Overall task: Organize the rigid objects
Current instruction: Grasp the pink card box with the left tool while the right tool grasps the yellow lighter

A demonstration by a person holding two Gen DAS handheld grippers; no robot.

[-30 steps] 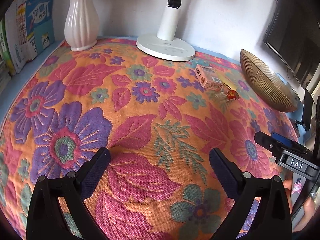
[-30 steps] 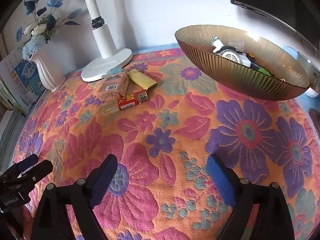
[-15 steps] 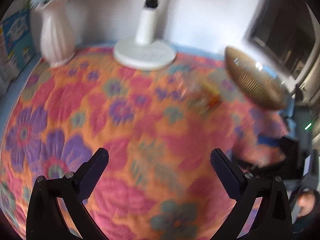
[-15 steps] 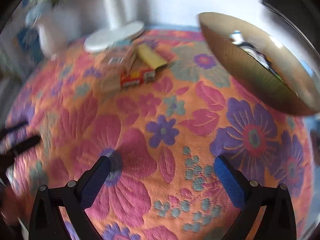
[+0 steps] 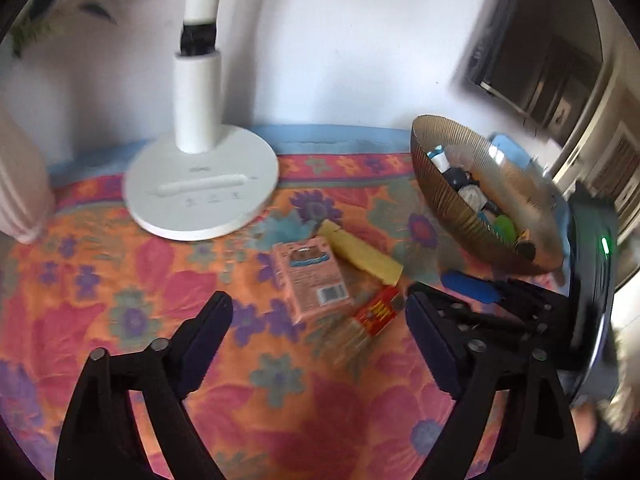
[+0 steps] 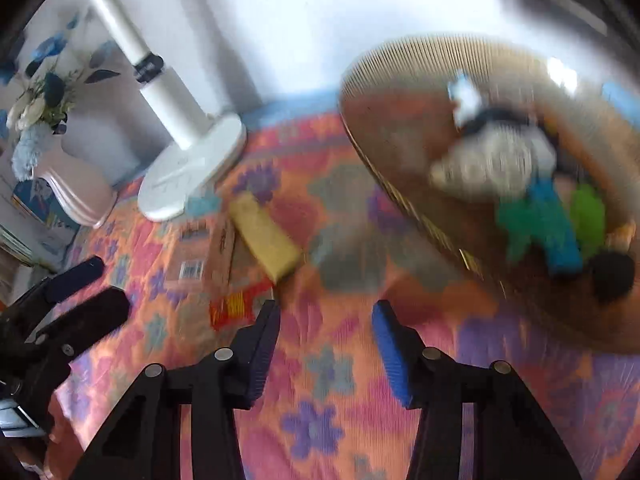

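A pink box (image 5: pixel 310 276), a yellow block (image 5: pixel 362 254) and a red-labelled clear lighter (image 5: pixel 370 320) lie together on the flowered cloth. My left gripper (image 5: pixel 316 324) is open and empty, its jaws either side of the box and lighter, just short of them. My right gripper (image 6: pixel 324 336) is open and empty, narrower, beside the lighter (image 6: pixel 234 306) and near the yellow block (image 6: pixel 266 236). The gold ribbed bowl (image 5: pixel 452 208) holds several small items; it fills the right of the right wrist view (image 6: pixel 384 168).
A white lamp base (image 5: pixel 200 188) stands at the back, a pink vase (image 6: pixel 80 192) with blue flowers to its left. Books stand at the far left (image 6: pixel 36 208). A dark screen (image 5: pixel 532 64) hangs on the right wall.
Both grippers have moved forward toward the cluster of objects and the bowl. The right gripper's jaws have narrowed. The frames are blurred by motion.
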